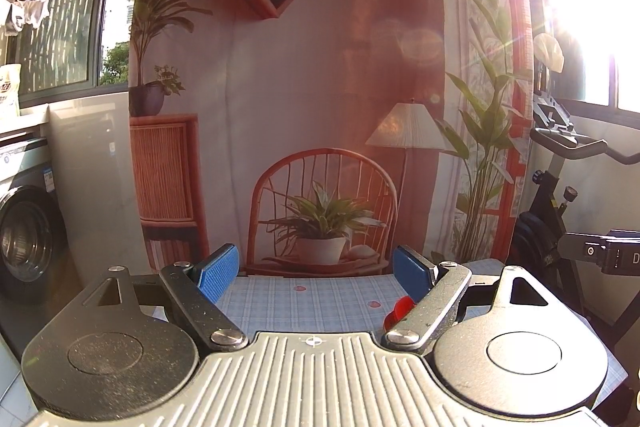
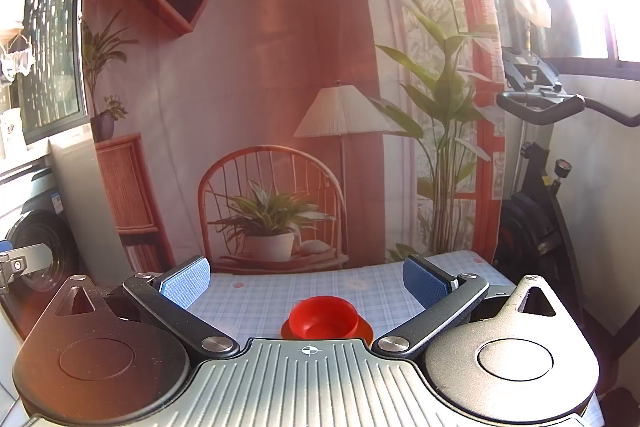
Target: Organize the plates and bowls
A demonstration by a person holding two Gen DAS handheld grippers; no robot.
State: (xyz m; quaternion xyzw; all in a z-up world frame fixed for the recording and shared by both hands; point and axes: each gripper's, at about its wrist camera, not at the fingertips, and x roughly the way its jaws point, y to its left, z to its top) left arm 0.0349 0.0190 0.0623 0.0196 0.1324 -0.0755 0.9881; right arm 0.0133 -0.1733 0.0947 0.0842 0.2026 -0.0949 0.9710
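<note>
Sitting on an orange plate (image 2: 362, 329), the red bowl (image 2: 323, 317) lies just ahead of the right tongs (image 2: 306, 281), centred between their spread fingers. Left tongs (image 1: 316, 273) gape apart too, empty above the checked bench (image 1: 312, 301), with the bowl beside their right finger.

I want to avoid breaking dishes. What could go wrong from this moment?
1. The red bowl sits on a red plate; gripping the bowl alone might drag or tip the plate.
2. The right tongs are open but the bowl lies partly under the camera body, so aiming may be hard.
3. Strong sun glare may hide the table edge.
</note>
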